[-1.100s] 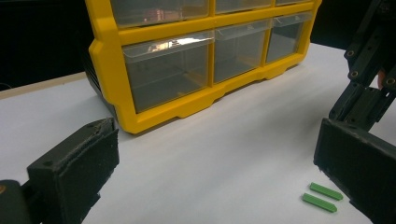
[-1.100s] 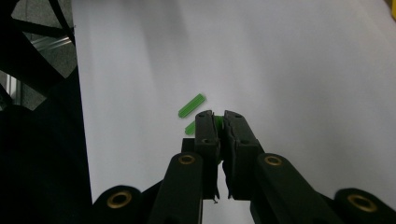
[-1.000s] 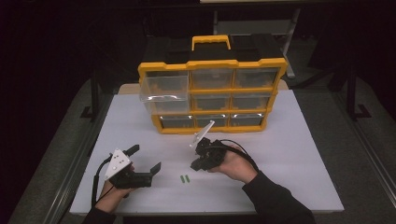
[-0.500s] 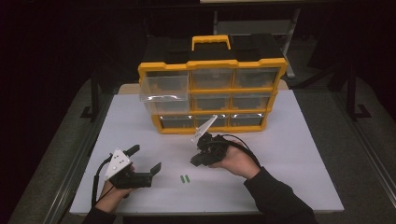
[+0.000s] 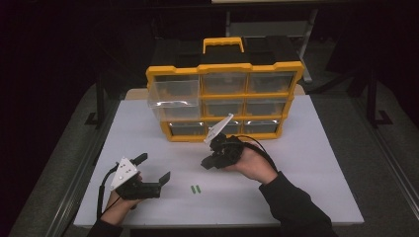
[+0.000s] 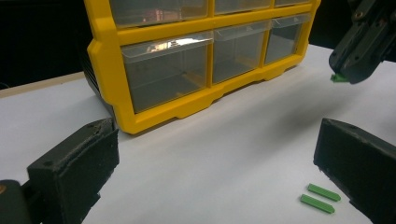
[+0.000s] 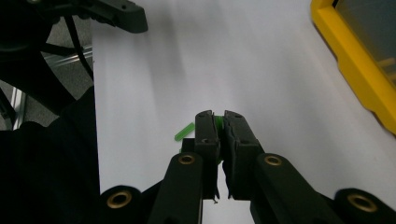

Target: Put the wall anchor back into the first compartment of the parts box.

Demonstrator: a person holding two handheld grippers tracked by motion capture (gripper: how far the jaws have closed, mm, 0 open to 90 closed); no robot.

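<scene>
The white table top lay bare between the yellow drawer organiser and the near edge, except for two green strips lying side by side. The right gripper hung above the surface in front of the organiser, jaws clamped on a small green piece. The left gripper rested near the front-left edge, jaws wide apart and empty, beside the strips.

green piece mostly hidden betw. jaws, organizer cut off
</scene>
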